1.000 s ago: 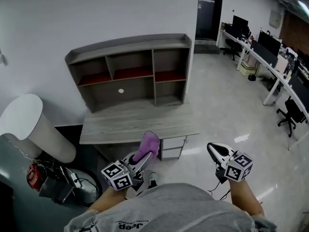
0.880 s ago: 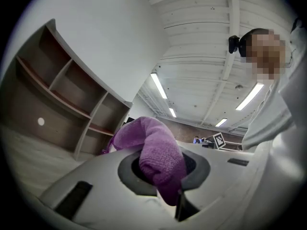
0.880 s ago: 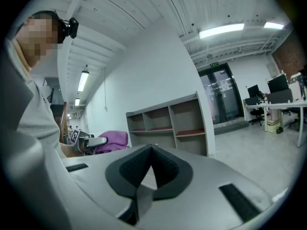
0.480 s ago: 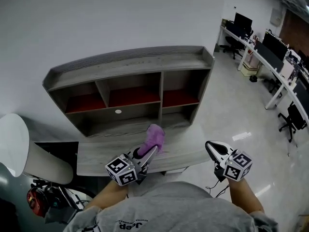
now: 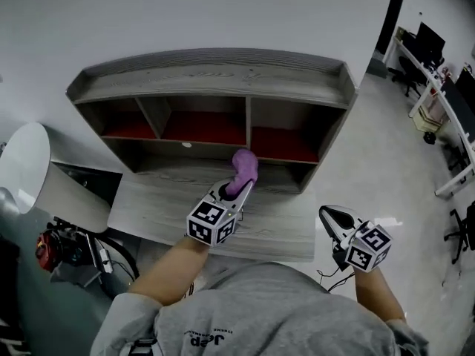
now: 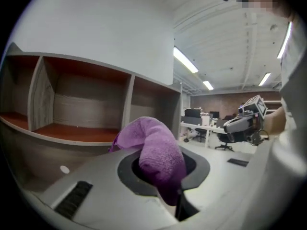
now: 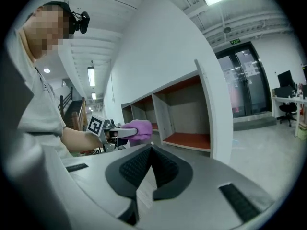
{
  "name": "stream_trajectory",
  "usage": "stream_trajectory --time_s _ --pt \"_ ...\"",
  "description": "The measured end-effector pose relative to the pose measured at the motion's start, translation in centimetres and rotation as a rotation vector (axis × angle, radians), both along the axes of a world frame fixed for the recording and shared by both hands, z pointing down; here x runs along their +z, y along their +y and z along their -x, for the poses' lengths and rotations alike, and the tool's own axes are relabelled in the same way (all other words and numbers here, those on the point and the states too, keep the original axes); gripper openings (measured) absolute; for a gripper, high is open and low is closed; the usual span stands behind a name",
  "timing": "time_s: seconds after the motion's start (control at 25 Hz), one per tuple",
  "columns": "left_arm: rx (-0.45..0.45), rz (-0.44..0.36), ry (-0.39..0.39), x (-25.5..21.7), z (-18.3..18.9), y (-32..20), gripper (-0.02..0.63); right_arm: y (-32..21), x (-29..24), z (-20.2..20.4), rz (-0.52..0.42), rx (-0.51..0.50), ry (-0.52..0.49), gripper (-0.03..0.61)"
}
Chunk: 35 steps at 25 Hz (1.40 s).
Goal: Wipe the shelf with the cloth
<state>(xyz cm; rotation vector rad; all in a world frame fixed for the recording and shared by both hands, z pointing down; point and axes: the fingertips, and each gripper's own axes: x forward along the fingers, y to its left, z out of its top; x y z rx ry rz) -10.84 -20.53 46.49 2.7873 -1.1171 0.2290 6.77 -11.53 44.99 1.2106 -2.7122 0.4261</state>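
Head view shows left gripper point(image 5: 238, 187) outstretched, gripping cloth point(image 5: 244, 167).

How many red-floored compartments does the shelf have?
3, side by side in the upper row of the shelf: left compartment, middle compartment, right compartment. None appears hidden.

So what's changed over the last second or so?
The person stepped up to the shelf, and the left gripper carried the purple cloth forward over the desk, close to the shelf's lower row. Nothing was let go: its jaws stay shut on the cloth. The right gripper stays low at the right, shut and empty.
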Motion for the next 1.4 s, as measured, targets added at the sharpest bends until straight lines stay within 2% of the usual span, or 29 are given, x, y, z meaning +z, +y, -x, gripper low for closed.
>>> stream_trajectory --time_s 0.16,0.28,0.44,0.56,0.64,0.68,0.72,0.84,0.96,1.08,1.16,1.24,1.28,1.32,1.4 --pt "-0.178 0.03 -0.091 1.0 -2.6 -3.4 0.067 -2.6 1.1 -3.6 0.025 -0.12 -0.029 0.021" --pt "-0.246 0.048 -0.164 1.2 -4.7 -6.4 0.067 -3.6 2.1 -5.8 0.043 -0.147 -0.04 0.021" --pt "-0.349 0.08 -0.368 3.1 -5.5 -10.9 0.069 -3.9 3.2 -7.2 0.062 -0.123 -0.049 0.021" --pt "-0.385 0.134 -0.427 4.6 -6.4 -13.2 0.071 -3.3 3.9 -8.0 0.093 -0.072 -0.068 0.021" --pt "-0.38 0.128 -0.457 4.5 -7.9 -14.6 0.071 -2.7 4.4 -8.4 0.112 -0.058 -0.068 0.021" --pt "-0.379 0.105 -0.51 4.4 -8.4 -15.5 0.071 -2.4 4.7 -8.7 0.119 -0.051 -0.067 0.021" --pt "-0.378 0.067 -0.602 4.4 -8.7 -16.5 0.071 -2.3 4.7 -9.1 0.124 -0.043 -0.069 0.021" --pt "-0.336 -0.03 -0.994 5.6 -8.4 -19.0 0.072 -1.7 4.6 -10.5 0.125 -0.021 -0.084 0.021" --pt "-0.27 -0.017 -1.323 7.5 -7.8 -19.9 0.072 -1.4 4.2 -11.6 0.121 -0.015 -0.084 0.021" --pt "-0.246 -0.017 -1.638 8.8 -5.7 -21.3 0.072 -1.3 4.4 -12.2 0.123 -0.018 -0.089 0.021" --pt "-0.239 -0.022 -1.806 9.4 -4.4 -22.2 0.072 -1.2 4.5 -12.5 0.127 -0.018 -0.085 0.021" --pt "-0.231 0.017 -1.898 10.3 -3.6 -22.5 0.071 -1.1 4.6 -13.0 0.13 -0.012 -0.077 0.021" --pt "-0.228 0.041 -1.902 10.7 -3.5 -22.7 0.069 -1.0 4.6 -13.2 0.132 -0.006 -0.073 0.021" --pt "-0.224 0.059 -1.877 11.1 -3.7 -22.8 0.068 -0.9 4.6 -13.5 0.134 0.0 -0.069 0.021" --pt "-0.221 0.083 -1.78 11.5 -4.3 -22.9 0.064 -0.6 4.9 -14.3 0.139 0.016 -0.069 0.021"
